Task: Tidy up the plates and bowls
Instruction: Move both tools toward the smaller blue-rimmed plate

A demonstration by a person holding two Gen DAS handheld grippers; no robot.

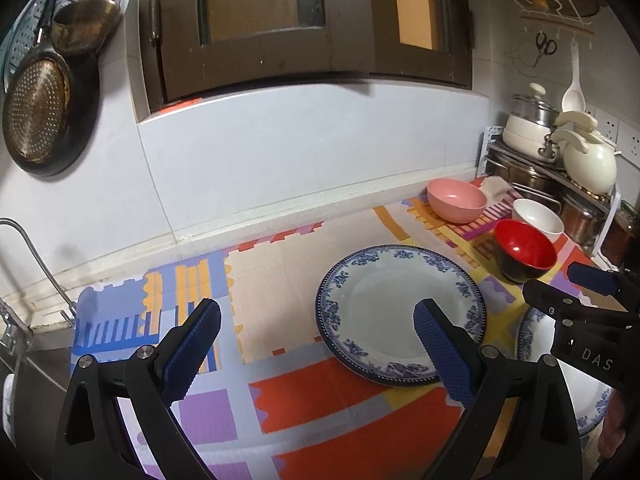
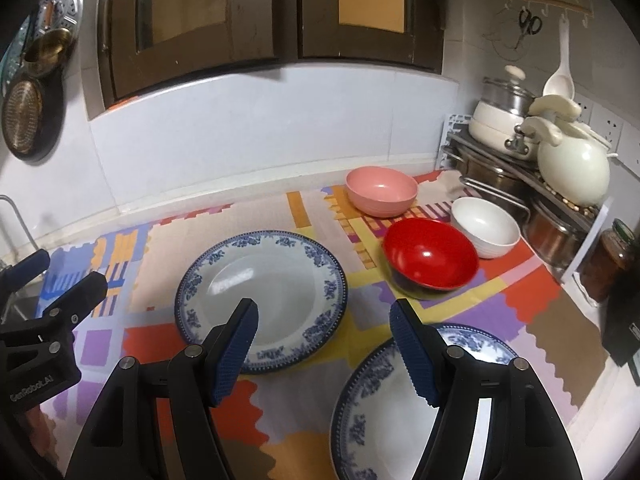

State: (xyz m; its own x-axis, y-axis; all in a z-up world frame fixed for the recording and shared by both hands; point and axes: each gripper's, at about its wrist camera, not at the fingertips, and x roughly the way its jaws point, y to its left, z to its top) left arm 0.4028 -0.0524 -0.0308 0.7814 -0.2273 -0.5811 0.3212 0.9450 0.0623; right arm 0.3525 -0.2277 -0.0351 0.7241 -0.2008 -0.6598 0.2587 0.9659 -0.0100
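- Two blue-rimmed plates on the patterned mat: far plate (image 2: pixel 260 300) just ahead of the right gripper (image 2: pixel 324 348) and to its left, with its near rim behind that gripper's left fingertip; near plate (image 2: pixel 384 408) under and behind its right finger.
- Same far plate (image 1: pixel 400 312) ahead and to the right of the left gripper (image 1: pixel 316 352), near rim touching or passing under its right pad; cannot tell which.
- Round plates, no long axis; right gripper judged the nearer to both, so likely the one to lift one plate onto the other.
- Look: white centres, glossy, blue floral border with dotted edge, both lying flat, apart from each other.
- Both grippers with jaws spread wide and nothing between the pads.
- Three bowls farther off, ahead and right of the right gripper: red bowl (image 2: pixel 430 256) nearest, white bowl (image 2: pixel 486 226) beside it, pink bowl (image 2: pixel 380 190) by the wall.
- Beyond those, a rack of pots (image 2: pixel 520 168).
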